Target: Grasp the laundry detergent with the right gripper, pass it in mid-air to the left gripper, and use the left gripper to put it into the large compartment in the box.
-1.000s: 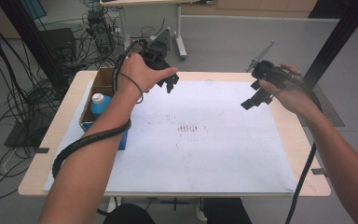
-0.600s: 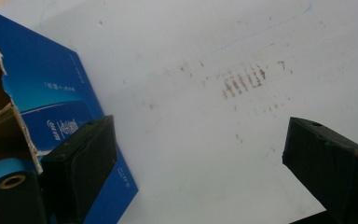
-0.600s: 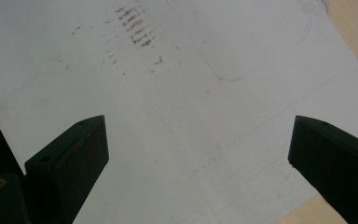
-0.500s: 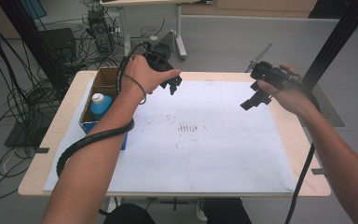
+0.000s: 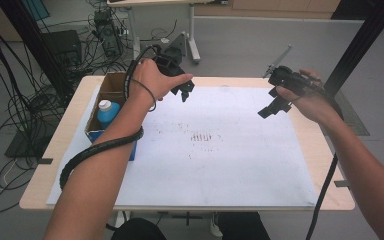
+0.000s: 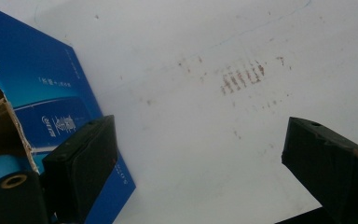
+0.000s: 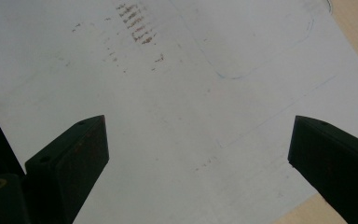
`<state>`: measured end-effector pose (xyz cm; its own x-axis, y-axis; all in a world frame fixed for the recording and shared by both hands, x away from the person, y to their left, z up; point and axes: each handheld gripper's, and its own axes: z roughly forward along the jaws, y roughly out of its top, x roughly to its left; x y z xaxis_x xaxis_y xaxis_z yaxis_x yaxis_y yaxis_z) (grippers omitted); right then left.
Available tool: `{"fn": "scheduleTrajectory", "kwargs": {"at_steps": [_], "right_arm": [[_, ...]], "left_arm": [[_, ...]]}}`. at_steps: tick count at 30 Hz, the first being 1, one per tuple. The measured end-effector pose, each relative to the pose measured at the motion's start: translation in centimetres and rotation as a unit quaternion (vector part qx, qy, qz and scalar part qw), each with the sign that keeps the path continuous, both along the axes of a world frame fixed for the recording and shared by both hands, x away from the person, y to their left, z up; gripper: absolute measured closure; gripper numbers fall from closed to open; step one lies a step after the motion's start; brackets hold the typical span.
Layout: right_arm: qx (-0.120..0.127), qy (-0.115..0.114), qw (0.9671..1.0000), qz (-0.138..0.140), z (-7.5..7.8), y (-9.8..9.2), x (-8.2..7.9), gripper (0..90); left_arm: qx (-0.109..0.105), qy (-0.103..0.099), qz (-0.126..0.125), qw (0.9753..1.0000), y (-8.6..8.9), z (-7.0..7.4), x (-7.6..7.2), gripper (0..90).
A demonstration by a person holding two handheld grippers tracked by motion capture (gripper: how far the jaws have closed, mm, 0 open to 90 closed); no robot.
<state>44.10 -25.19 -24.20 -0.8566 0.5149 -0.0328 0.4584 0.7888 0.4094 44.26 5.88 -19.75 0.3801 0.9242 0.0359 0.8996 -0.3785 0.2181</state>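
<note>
A: Grippers both up off the worktop (image 5: 325,195). Left gripper (image 5: 184,93) hangs over the far left part of the white sheet (image 5: 230,165), jaws spread wide, nothing between them. Right gripper (image 5: 269,108) hangs over the far right part, jaws likewise spread and empty.

B: Nearest thing to work on?

A: Cardboard box (image 5: 111,87) at the left edge of the worktop, just beside the left gripper. Blue-capped bottle (image 5: 107,111) stands inside it. In the left gripper view the box's blue side (image 6: 51,107) sits close by the left jaw.

B: So the step is a reach into the box, by my reading

A: Likely. To do it well: bring the left gripper over the box opening first, then lower straight, jaws kept wide so they pass either side of the cap. Watch the torn cardboard wall; a jaw catching it could drag the box. Close only once the bottle is squarely between the jaws
</note>
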Motion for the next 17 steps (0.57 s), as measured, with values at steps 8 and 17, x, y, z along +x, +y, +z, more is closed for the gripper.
{"fn": "scheduleTrajectory", "kwargs": {"at_steps": [8,17], "right_arm": [[-0.007,0.003,1.0,0.002,-0.23,0.17,-0.09,5.0],[-0.005,0.003,1.0,0.003,-0.39,0.26,-0.16,5.0]], "left_arm": [[0.008,0.004,0.003,1.0,0.48,-0.09,-0.08,10.9],[0.009,0.005,0.007,0.9999,0.92,-0.29,-0.07,11.1]]}}
